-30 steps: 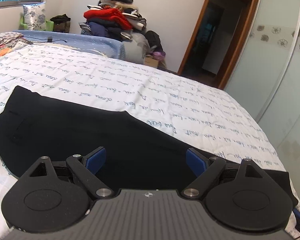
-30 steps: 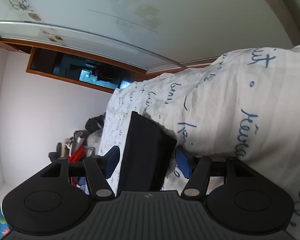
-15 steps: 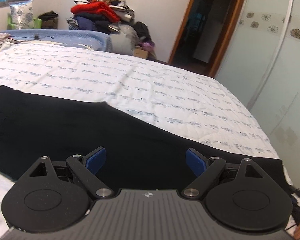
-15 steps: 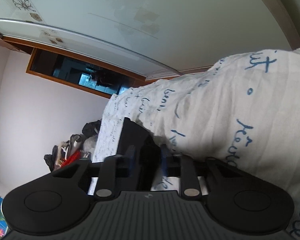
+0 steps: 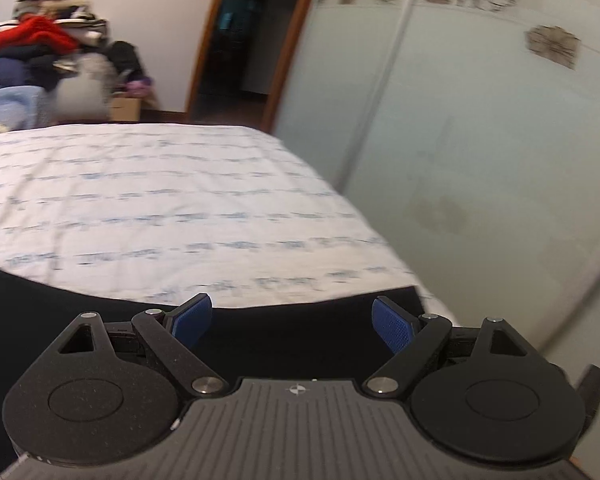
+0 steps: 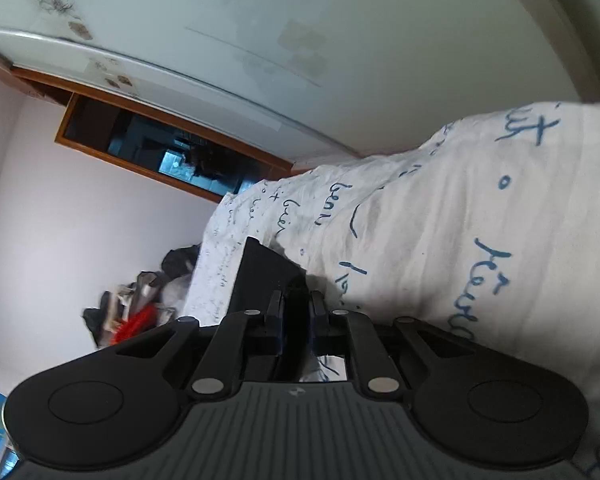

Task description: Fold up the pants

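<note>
- One claw has changed: a second ago the right claw (image 6: 296,320) stood wide around the hem of the black pants (image 6: 266,276); now its pads are pinched onto that fabric.
- Left claw (image 5: 292,318) remains wide and empty, swung toward the leg end at its 12 o'clock.
- Pants lie flat on the bed (image 5: 172,208), along its near edge.
- Judging by this, one corner is secured; the left grasp comes next, then the fold.
</note>
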